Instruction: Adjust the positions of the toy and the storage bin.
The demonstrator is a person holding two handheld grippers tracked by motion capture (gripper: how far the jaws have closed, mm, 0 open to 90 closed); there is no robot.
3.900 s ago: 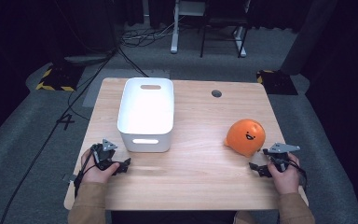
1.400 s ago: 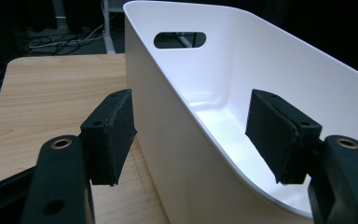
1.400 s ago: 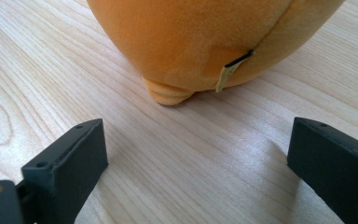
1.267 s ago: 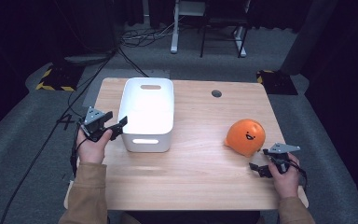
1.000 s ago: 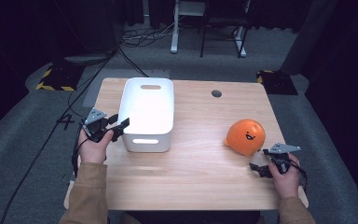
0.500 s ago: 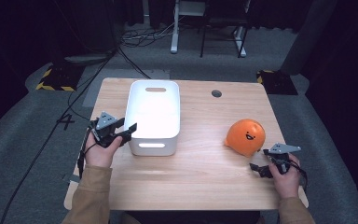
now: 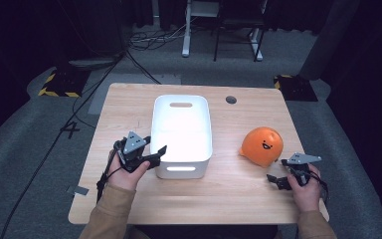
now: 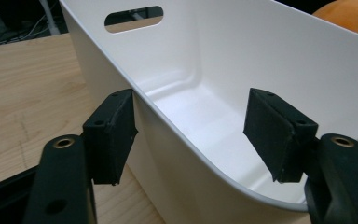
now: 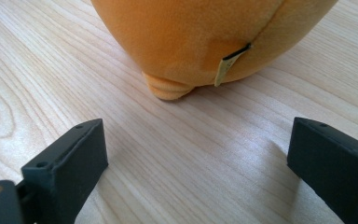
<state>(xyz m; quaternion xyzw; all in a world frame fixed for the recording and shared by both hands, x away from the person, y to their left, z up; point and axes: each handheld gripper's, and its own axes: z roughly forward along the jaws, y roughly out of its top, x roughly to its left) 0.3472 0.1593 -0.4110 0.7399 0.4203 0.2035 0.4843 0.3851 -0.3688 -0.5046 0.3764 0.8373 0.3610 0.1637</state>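
Since the earlier frames the white plastic bin (image 7: pixel 181 130) has slid to the right across the counter (image 7: pixel 129 107), away from its left edge and toward the middle, and the left claw (image 7: pixel 156 154) has travelled with it from the bin's left wall to its near left corner. Its jaws have just been opening. In the left gripper view the left claw (image 8: pixel 193 135) straddles the bin's rim (image 8: pixel 186 135): one pad sits against the outside of the wall, the other stands clear inside the bin, so the wall lies between the jaws without being pinched. The bin (image 8: pixel 242 70) rests upright on the wood with a slot handle in its far end wall.

Right of the bin, well apart from it, the orange plush toy (image 7: pixel 261 146) with a small face sits on the counter. Just beside its near right side, the right claw (image 7: pixel 277 181) rests low in the person's right hand. In the right gripper view the right claw (image 9: pixel 198 163) is spread wide over bare wood, with the plush toy (image 9: pixel 200 37) just ahead of the jaws and not touched by them.
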